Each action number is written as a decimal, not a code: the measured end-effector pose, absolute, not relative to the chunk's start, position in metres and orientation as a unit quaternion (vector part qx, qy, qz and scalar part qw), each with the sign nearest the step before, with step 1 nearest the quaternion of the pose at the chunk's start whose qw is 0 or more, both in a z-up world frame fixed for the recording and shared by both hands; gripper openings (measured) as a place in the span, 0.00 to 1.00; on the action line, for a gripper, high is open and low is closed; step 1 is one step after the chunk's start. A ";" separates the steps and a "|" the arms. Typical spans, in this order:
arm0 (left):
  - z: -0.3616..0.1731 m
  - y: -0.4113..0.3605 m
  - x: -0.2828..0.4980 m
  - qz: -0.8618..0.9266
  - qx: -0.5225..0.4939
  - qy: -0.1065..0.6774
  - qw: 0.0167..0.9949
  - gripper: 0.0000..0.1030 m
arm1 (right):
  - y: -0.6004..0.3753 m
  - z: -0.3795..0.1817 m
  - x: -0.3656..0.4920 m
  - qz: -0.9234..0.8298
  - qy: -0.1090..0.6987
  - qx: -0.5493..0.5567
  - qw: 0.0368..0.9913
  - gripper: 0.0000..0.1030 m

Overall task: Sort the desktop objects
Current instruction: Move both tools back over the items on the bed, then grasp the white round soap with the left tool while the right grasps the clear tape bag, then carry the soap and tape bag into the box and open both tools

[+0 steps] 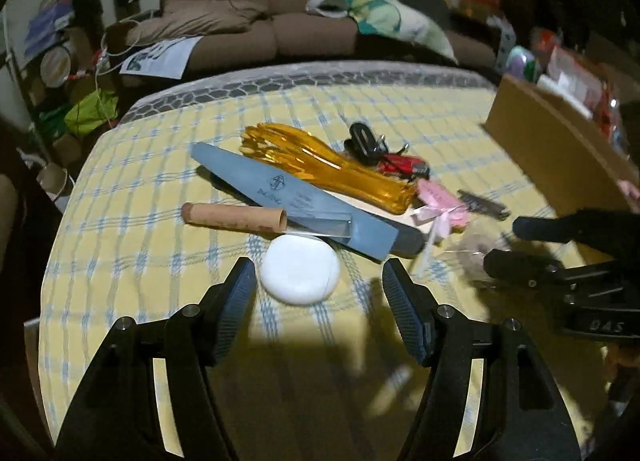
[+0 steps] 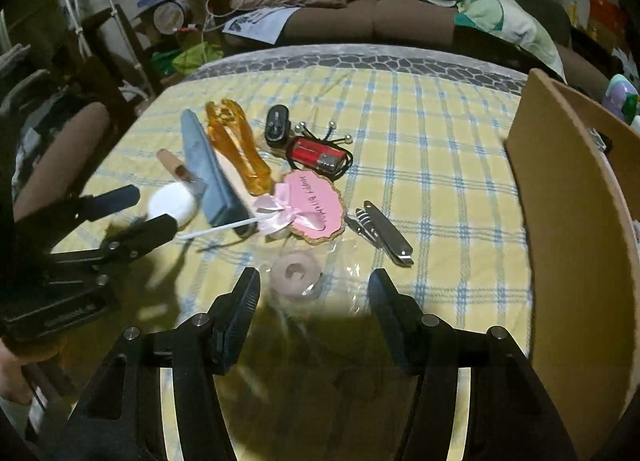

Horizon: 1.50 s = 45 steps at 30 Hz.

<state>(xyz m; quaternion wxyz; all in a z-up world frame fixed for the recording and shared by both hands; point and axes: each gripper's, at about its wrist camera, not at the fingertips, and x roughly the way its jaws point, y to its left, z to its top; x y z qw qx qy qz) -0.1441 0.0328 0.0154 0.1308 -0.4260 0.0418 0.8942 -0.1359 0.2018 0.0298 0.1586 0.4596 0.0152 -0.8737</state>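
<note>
While both grippers' jaws gape empty, the cardboard box (image 2: 568, 197) hides its contents.

The cardboard box (image 2: 576, 197) runs off the right edge in both views, its inside hidden behind its wall. The tape roll (image 2: 297, 273) in its clear wrapper is blurred, and in the left wrist view the right gripper (image 1: 502, 243) partly covers it. The pink card (image 1: 442, 203) lies partly behind the amber plastic piece (image 1: 344, 173); its lettering is unreadable there. The grey sheath (image 1: 304, 201) hides the end of the cardboard tube (image 1: 234, 217).
</note>
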 end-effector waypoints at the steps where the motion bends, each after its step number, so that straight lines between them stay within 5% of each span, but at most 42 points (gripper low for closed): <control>1: 0.012 0.032 -0.148 0.892 -0.431 0.039 0.132 0.61 | 0.202 0.026 -0.139 -0.874 0.016 0.460 0.156 0.57; 11: -0.003 0.026 -0.162 0.885 -0.442 0.033 0.141 0.61 | 0.177 0.013 -0.141 -0.875 0.060 0.448 0.172 0.57; 13: -0.002 0.027 -0.161 0.886 -0.440 0.033 0.142 0.52 | 0.172 0.012 -0.139 -0.875 0.070 0.445 0.176 0.56; 14: -0.001 0.026 -0.160 0.888 -0.438 0.033 0.138 0.43 | 0.171 0.011 -0.139 -0.876 0.072 0.444 0.175 0.49; 18: 0.000 0.021 -0.157 0.889 -0.437 0.013 0.135 0.42 | 0.170 0.014 -0.137 -0.876 0.061 0.442 0.181 0.30; 31: 0.074 0.011 -0.100 0.899 -0.405 -0.058 0.157 0.43 | 0.209 0.087 -0.108 -0.889 -0.037 0.411 0.197 0.28; 45: 0.152 0.185 -0.037 0.881 -0.379 -0.022 0.284 0.43 | 0.394 0.153 -0.029 -0.916 -0.094 0.383 0.072 0.28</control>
